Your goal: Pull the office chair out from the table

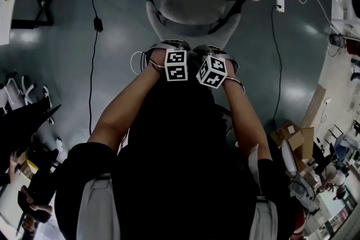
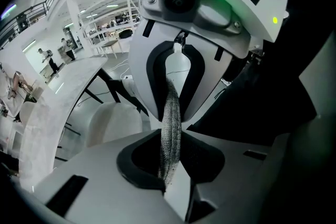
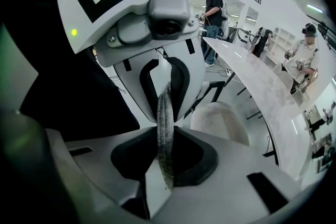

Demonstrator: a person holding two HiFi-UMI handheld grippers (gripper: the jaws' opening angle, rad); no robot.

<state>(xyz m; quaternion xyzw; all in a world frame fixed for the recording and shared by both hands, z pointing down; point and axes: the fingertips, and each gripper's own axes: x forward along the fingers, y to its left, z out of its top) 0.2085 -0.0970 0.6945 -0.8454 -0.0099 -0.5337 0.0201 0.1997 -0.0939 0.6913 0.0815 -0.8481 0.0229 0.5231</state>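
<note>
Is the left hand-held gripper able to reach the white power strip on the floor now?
Probably not: the left hand-held gripper is shut on the office chair's grey woven edge, and that power strip lies beyond the chair, to the right.

The left gripper (image 2: 170, 155) had its jaws pinched on the grey mesh rim of the office chair (image 2: 171, 120). The right gripper (image 2: 173, 97) faced it from above, clamped on the same rim, a green light (image 2: 274, 20) glowing on its housing. To the left, the chair's pale seat (image 2: 113, 120) sat under the edge of the marble-topped table (image 2: 58, 97), with people (image 2: 51, 60) standing far off in the bright hall.
</note>
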